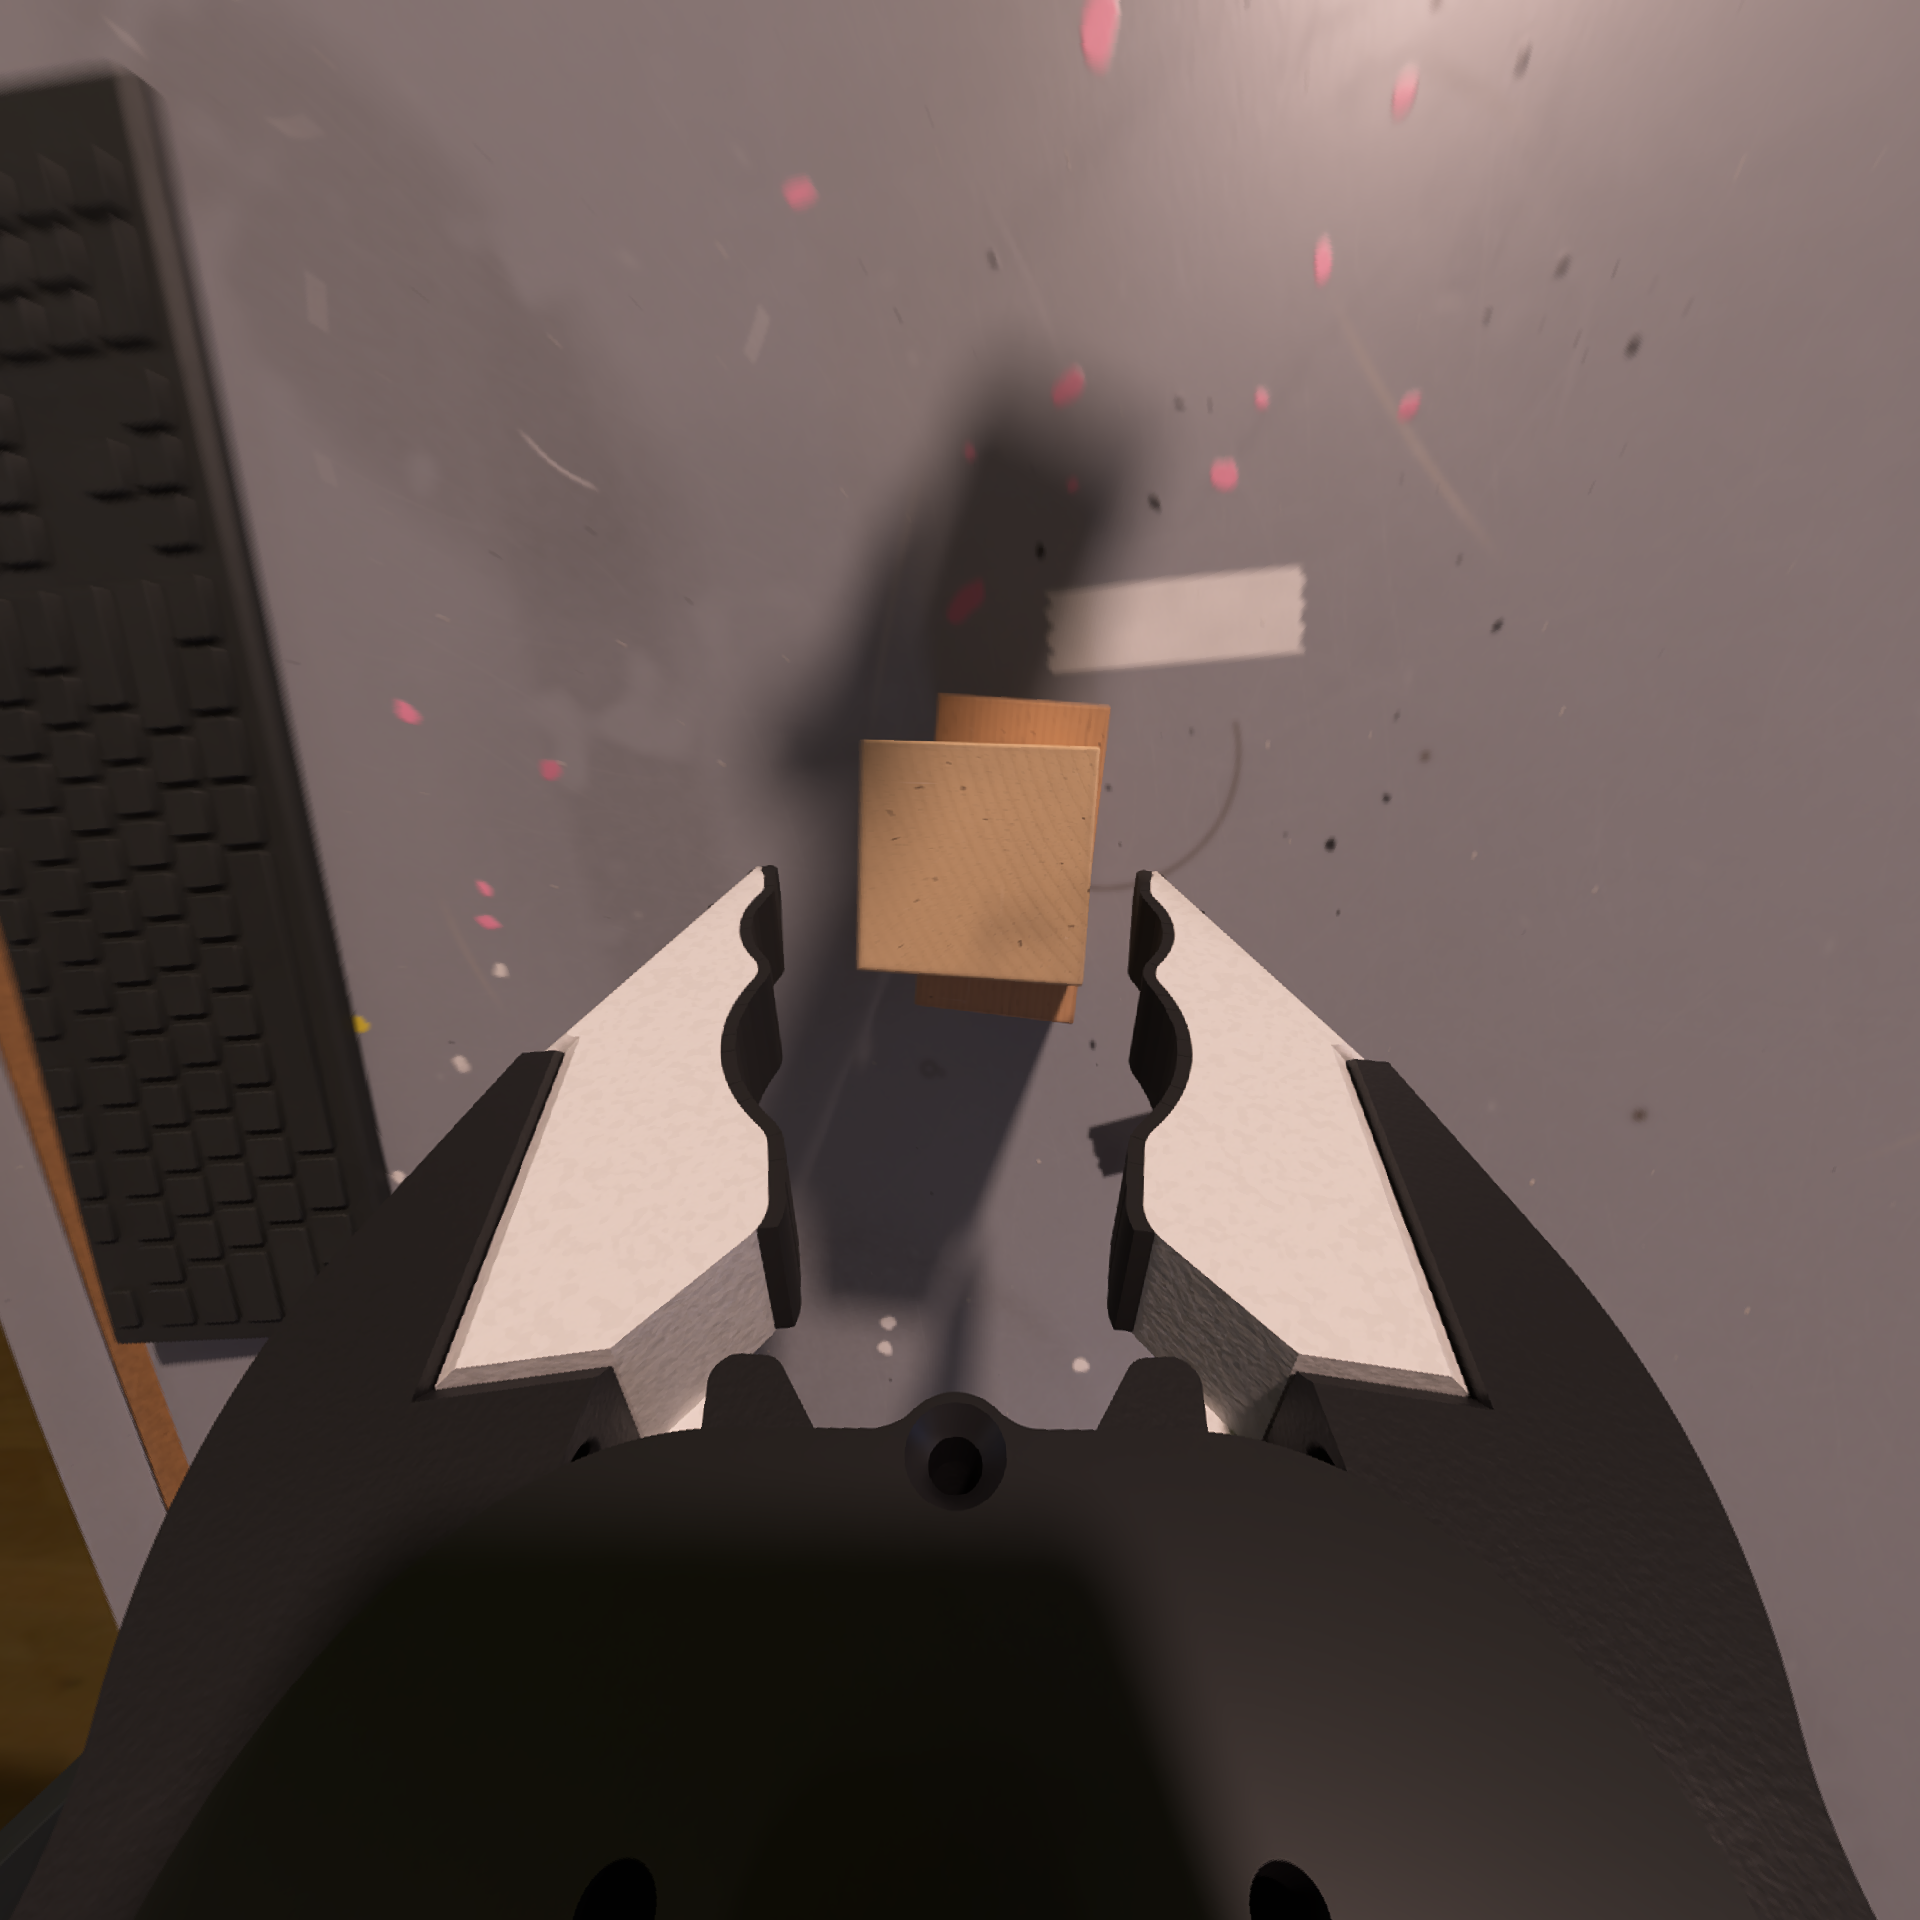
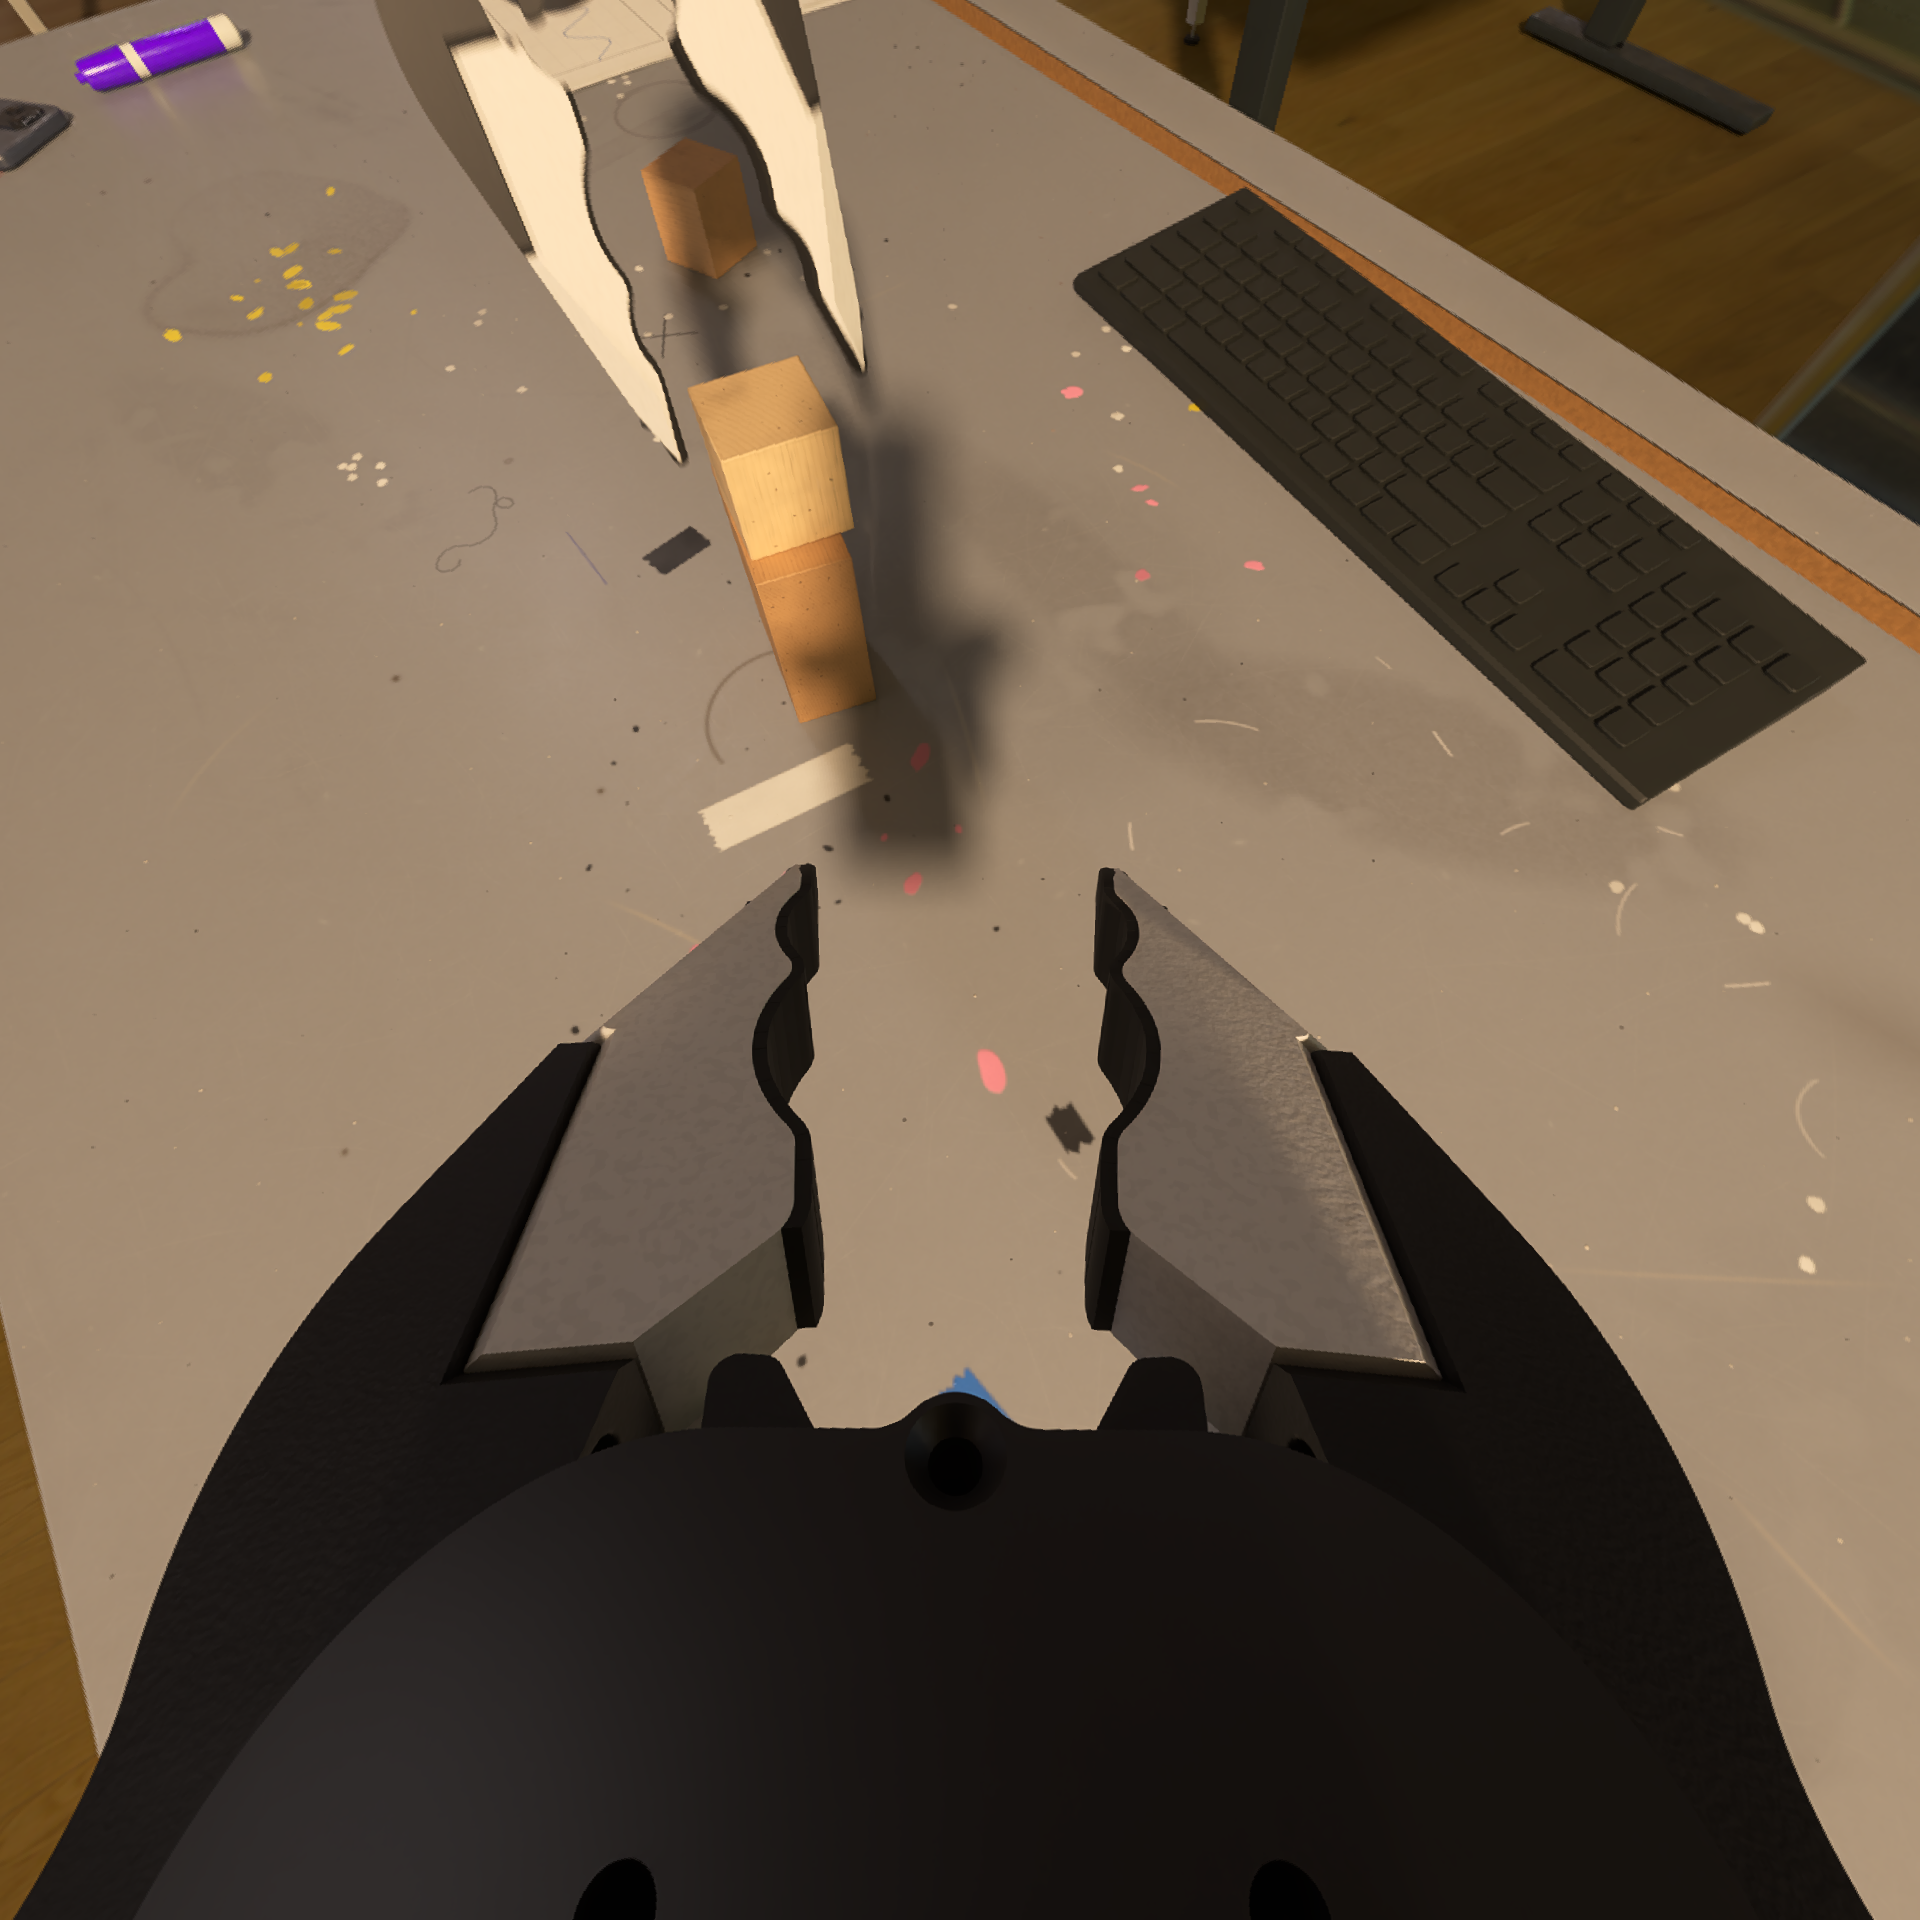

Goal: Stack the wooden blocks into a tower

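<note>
My left gripper (image 1: 954,883) looks straight down with its jaws spread wide and empty, the pale top block (image 1: 975,860) centred just beyond the fingertips without touching them. My right gripper (image 2: 956,878) at lower centre of its view is likewise spread and empty above the grey table (image 2: 312,831). At upper centre there, the pale block sits slightly offset on a darker wooden block (image 2: 816,629); a third block (image 2: 698,208) stands apart behind, and a black keyboard (image 2: 1455,478) lies at right.
</note>
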